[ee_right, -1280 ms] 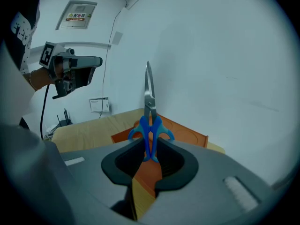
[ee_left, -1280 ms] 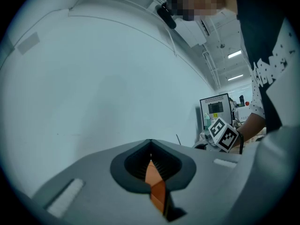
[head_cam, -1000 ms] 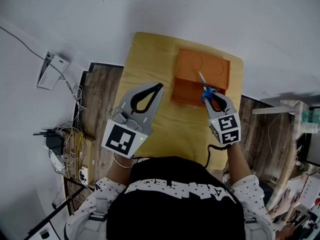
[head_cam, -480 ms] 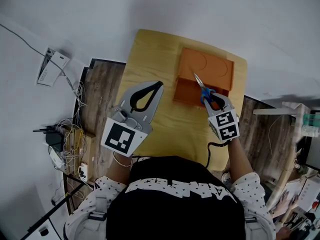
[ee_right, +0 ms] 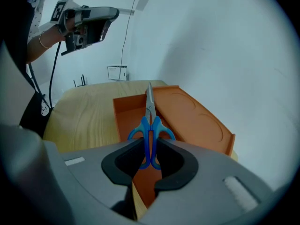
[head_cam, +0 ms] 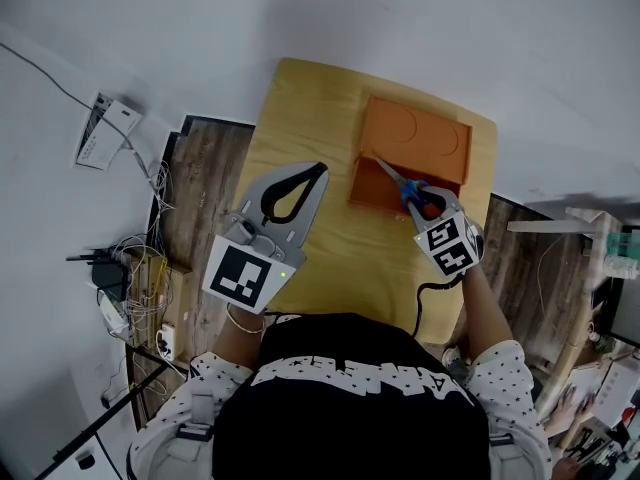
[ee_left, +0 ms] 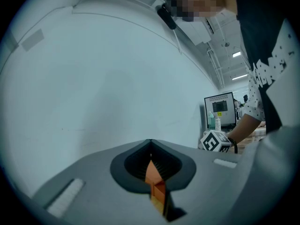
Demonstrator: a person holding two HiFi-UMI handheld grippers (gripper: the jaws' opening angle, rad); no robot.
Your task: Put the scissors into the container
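Right gripper view: right gripper (ee_right: 150,146) clamps the scissors (ee_right: 149,104) by the handles, blades over the open container (ee_right: 201,125), left gripper (head_cam: 318,173) shut & empty alongside; risk is the tip snagging a wall, or handles pivoting in the grip, w/ scissors landing outside.

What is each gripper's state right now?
Left gripper: closed, holding nothing.
Right gripper: closed on the scissors, gripping their blue handles.

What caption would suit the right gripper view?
Right gripper holding blue scissors by the handles, blades pointing toward the orange container.
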